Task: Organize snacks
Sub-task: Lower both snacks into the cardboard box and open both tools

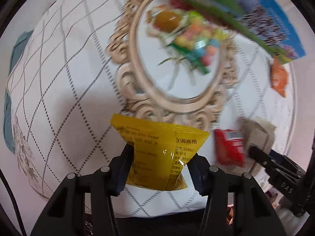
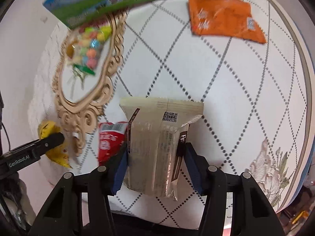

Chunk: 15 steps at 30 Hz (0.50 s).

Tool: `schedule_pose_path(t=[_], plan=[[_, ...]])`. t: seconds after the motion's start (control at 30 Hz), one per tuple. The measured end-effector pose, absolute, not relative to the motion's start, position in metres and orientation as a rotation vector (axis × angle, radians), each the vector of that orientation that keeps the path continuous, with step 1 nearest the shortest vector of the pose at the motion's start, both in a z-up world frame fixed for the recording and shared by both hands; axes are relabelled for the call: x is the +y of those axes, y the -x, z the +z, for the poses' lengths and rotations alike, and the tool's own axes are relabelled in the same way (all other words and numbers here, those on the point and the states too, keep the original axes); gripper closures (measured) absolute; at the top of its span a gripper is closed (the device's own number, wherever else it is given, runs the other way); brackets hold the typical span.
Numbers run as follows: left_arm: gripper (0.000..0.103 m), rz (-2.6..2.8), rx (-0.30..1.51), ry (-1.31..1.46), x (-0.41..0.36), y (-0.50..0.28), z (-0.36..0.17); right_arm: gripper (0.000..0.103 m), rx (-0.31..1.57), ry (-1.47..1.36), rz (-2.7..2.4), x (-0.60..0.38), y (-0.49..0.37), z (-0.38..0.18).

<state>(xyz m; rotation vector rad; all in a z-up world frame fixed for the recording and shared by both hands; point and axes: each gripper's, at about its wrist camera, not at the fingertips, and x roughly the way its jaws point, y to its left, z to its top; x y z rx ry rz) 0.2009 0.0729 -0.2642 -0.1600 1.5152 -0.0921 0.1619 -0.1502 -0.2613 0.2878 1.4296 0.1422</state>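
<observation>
Holding two packets above the desk [image 2: 246, 102]: my left gripper [image 1: 159, 169] is clamped on a yellow sachet [image 1: 157, 153], my right gripper [image 2: 155, 165] on a beige wrapper [image 2: 155, 147]. Both jaws pinch the packets' lower halves. Both feel light, soft and crinkly, likely slippery film, so I'd grip across the flat middle, not the sealed edge. The ornate tray [image 1: 126, 82], far of me, already holds sweets [image 1: 196, 39]; a red packet [image 2: 110, 139] and an orange packet [image 2: 222, 17] lie loose.

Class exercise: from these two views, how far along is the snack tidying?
Done: a bag of coloured candies lies in the ornate tray. In hand: left gripper clamps a yellow packet; right gripper clamps a beige packet. Left: red packet and orange packet on the tablecloth.
</observation>
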Motion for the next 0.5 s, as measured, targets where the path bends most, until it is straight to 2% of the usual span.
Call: schedule_pose_path(t=[0.33, 0.5], plan=[[0.052, -0.266, 1.367, 0.203, 0.019, -0.246, -0.169, 0.045, 1.231, -0.356, 0.242, -0.183, -0.206, -0.158], [0.052, -0.309, 1.276, 0.165, -0.002, -0.301, -0.128, 0.045, 1.125, -0.335, 0.265, -0.203, -0.256, -0.110]])
